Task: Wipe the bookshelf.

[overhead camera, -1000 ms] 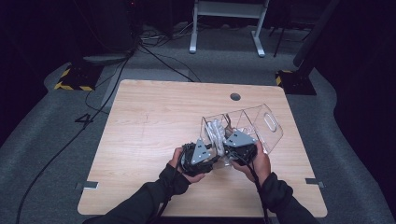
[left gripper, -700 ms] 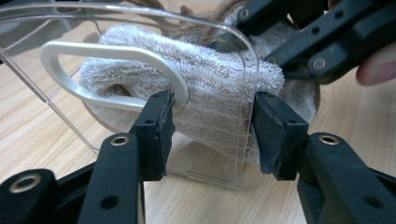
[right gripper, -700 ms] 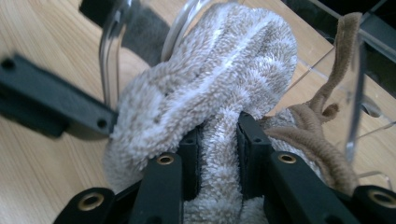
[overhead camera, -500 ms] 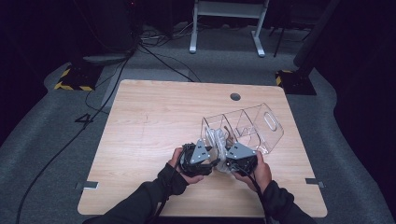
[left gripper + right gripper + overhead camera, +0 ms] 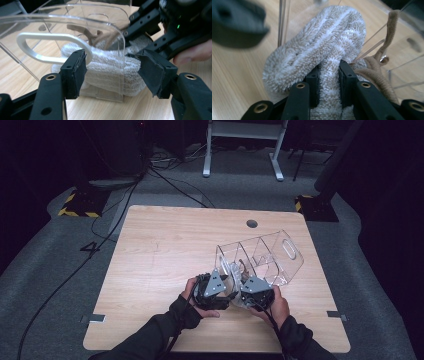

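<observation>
The fuzzy beige-and-white sock [image 5: 322, 50] lies at the near end of the clear acrylic organizer [image 5: 270, 251], half inside its first compartment and resting on the wooden table [image 5: 165, 250]. It is thick, ribbed and plush, folded into a soft roll. The right gripper [image 5: 329, 75] pinches a fold of it, the pile bulging on both sides of its narrow jaws.

The left gripper [image 5: 112, 67] has just been opening: its jaws now stand spread on either side of the organizer's end wall and the sock roll behind it, the black foam pads [image 5: 76, 72] apart from the pile and pressing nothing. Compared with a second ago, the right hand has sunk a little toward the tabletop, while the left has kept its place. I judge this to be a hand-over, the left letting go so that the right alone can push or settle the sock into the compartment.

A brown elastic band [image 5: 384, 37] with a small metal piece lies just beside the sock, against the divider. The organizer is thin, hard and transparent, with rounded corners, a slotted white-edged handle cutout [image 5: 50, 47] and upright dividers.
</observation>
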Available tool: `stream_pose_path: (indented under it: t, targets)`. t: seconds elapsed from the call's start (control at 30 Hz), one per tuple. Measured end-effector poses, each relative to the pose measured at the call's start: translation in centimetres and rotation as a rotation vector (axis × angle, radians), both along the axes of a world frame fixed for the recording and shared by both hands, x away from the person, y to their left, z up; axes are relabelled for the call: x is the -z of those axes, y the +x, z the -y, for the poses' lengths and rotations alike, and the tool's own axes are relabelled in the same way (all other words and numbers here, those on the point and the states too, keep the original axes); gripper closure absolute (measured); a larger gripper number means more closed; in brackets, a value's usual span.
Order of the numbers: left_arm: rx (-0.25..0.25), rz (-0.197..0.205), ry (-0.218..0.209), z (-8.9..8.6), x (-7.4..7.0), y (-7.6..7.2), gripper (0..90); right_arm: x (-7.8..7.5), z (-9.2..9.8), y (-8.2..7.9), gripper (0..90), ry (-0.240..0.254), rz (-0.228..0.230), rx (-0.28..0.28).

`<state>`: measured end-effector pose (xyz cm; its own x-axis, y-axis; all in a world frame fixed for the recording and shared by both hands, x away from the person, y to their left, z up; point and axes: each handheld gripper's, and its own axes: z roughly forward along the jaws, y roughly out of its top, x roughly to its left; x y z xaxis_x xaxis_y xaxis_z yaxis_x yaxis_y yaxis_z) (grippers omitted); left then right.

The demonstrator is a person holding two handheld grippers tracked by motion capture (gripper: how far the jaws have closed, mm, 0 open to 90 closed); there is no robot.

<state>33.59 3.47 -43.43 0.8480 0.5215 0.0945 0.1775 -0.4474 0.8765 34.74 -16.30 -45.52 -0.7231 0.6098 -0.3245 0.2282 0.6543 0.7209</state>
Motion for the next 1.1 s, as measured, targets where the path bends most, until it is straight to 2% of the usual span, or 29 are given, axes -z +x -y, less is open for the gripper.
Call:
stream_pose_path:
  t: [0.1, 0.17, 0.33, 0.47, 0.57, 0.6, 0.63, 0.77, 0.93, 1.1]
  targets:
    - [-0.010, 0.012, 0.002, -0.1, -0.1, -0.1, 37.1, -1.3, 0.2, -0.1, 74.0, 0.031, 0.020, 0.020]
    - [-0.012, 0.006, 0.001, -0.3, -0.2, 0.0, 36.0, -2.3, 0.2, -0.3, 73.9, 0.033, 0.052, 0.022]
    - [-0.023, 0.005, 0.006, -0.4, -0.2, 0.1, 35.1, -4.9, 0.5, -0.1, 73.7, 0.081, 0.098, 0.036]
    - [-0.016, 0.004, 0.018, -0.1, 0.1, 0.2, 34.8, -6.9, 0.7, 0.7, 73.0, 0.116, 0.145, 0.076]
    - [-0.014, -0.005, 0.007, 0.1, 0.3, 0.3, 34.9, -7.6, 0.9, 1.1, 72.5, 0.124, 0.157, 0.109]
    - [-0.018, -0.002, 0.005, 0.1, 0.3, 0.4, 35.0, -7.6, 0.9, 1.3, 72.5, 0.108, 0.152, 0.121]
    - [-0.017, -0.002, 0.002, 0.1, 0.2, 0.4, 35.0, -7.5, 1.0, 1.4, 72.5, 0.111, 0.145, 0.123]
    - [-0.015, -0.002, -0.008, 0.1, 0.2, 0.5, 35.4, -6.5, 0.8, 1.2, 72.6, 0.083, 0.120, 0.102]
    - [-0.016, 0.001, 0.013, 0.2, 0.4, 0.6, 35.7, -5.1, 0.0, 0.8, 72.5, 0.023, 0.106, 0.067]
    - [-0.013, 0.000, 0.027, 0.2, 0.6, 0.5, 35.7, -4.0, -0.1, 0.5, 72.6, 0.018, 0.104, 0.055]
